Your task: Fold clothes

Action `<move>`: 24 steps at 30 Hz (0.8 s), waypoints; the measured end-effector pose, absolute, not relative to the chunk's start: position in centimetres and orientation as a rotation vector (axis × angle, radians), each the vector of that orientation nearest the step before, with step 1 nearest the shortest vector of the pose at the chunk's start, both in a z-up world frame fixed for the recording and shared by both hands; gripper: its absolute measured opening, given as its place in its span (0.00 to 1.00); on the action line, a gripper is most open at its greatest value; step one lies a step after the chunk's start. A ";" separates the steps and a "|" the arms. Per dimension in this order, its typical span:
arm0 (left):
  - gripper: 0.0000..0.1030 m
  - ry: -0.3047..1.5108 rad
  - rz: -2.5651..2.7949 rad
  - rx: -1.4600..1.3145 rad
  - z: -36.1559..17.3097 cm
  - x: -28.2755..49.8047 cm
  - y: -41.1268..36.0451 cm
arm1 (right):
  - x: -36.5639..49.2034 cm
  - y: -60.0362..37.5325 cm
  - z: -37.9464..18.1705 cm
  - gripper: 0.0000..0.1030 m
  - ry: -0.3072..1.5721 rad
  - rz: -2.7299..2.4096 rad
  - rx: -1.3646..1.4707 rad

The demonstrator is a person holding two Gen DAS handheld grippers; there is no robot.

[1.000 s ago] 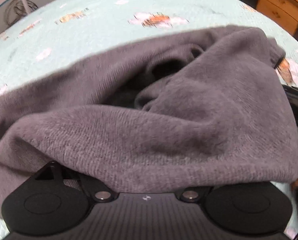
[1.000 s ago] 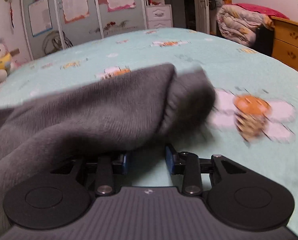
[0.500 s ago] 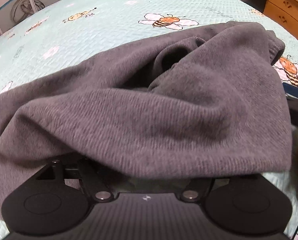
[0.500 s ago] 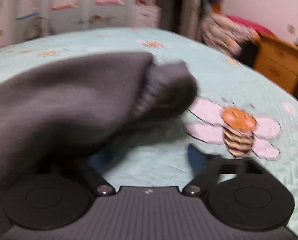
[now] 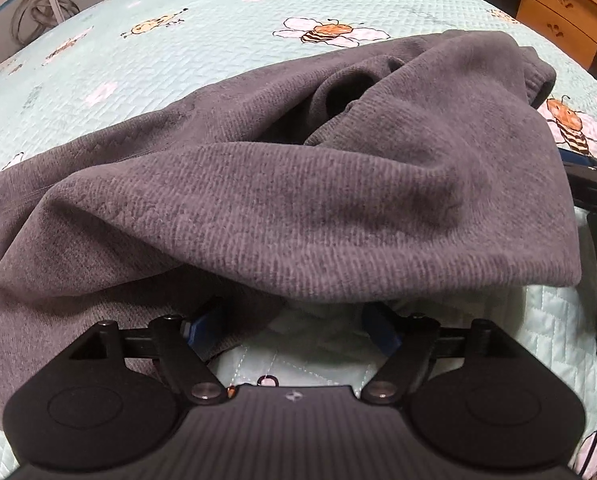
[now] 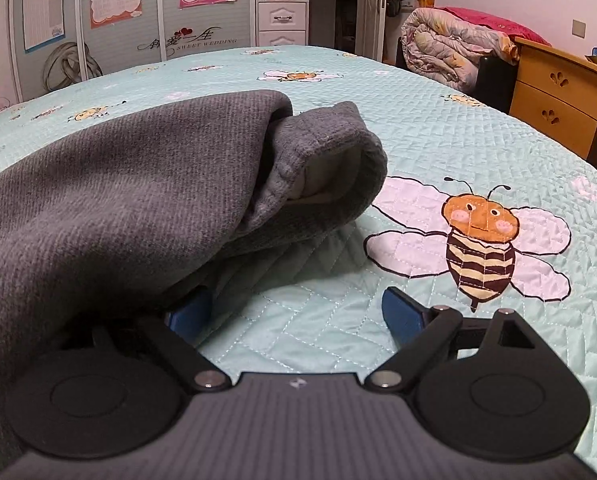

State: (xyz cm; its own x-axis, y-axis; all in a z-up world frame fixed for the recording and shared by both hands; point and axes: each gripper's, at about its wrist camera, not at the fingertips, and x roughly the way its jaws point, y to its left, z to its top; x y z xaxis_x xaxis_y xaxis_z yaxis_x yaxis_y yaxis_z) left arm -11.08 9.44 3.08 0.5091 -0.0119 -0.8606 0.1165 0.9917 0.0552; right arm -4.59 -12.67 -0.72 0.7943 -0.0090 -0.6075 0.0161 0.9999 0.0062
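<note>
**Grey knit let go, fold laid down**

Grey sweater (image 5: 298,184) lies bunched across the quilted bedspread (image 6: 438,128), its ribbed cuff (image 6: 330,172) curled over beside the big bee print (image 6: 478,240); my left gripper (image 5: 294,324) has just been spreading, pads clear of the cloth that drapes over them; my right gripper (image 6: 294,312) has sprung wide and holds nothing, its left pad tucked under the hem. I judge one fold just released; next I need a fresh edge to pinch, probably the loose cuff, and smooth the hump flat.
</note>
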 end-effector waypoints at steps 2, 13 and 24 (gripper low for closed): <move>0.78 1.044 -0.068 0.106 3.1 -11.0 9.4 | -4.6 -12.7 -0.7 0.89 0.653 -0.013 0.012; 0.80 1.053 -0.051 0.106 3.0 -10.8 9.1 | -4.6 -12.7 -0.7 0.89 0.653 -0.014 0.012; 0.88 1.061 -0.056 0.102 2.6 -10.1 9.3 | -4.6 -12.8 -0.7 0.89 0.653 -0.014 0.013</move>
